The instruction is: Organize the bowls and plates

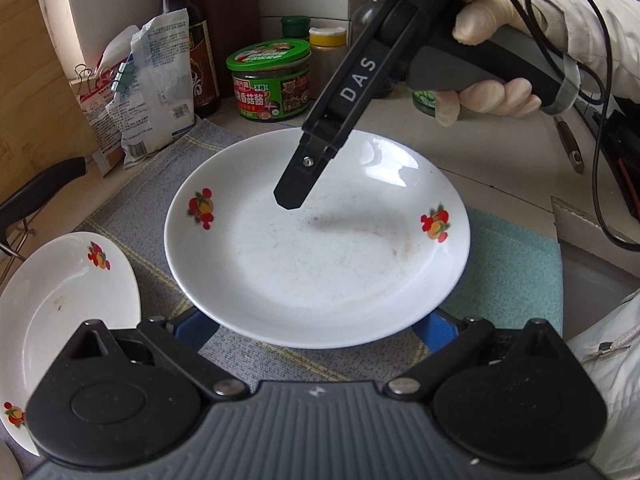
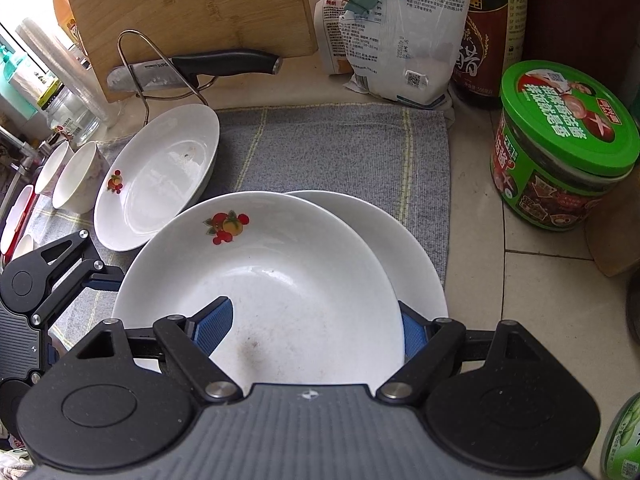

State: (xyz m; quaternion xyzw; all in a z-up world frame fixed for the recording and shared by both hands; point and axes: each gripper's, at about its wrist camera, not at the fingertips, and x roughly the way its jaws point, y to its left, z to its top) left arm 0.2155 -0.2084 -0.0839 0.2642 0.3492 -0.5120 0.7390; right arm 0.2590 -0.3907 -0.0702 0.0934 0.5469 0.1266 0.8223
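On the grey cloth (image 2: 332, 148) over the tabletop (image 2: 532, 292), a plate (image 2: 280, 280) is seen between the spread fingers of the right tongs (image 2: 316, 328): one blue pad (image 2: 214, 326) lies inside the dish, the other outside the rim. A lower plate (image 2: 404, 248) shows beneath it. The left tongs (image 1: 316, 330) are held open, the near rim passing over both pads; contact cannot be told. A third plate (image 2: 160, 176) lies just left, cups (image 2: 76, 180) beyond.
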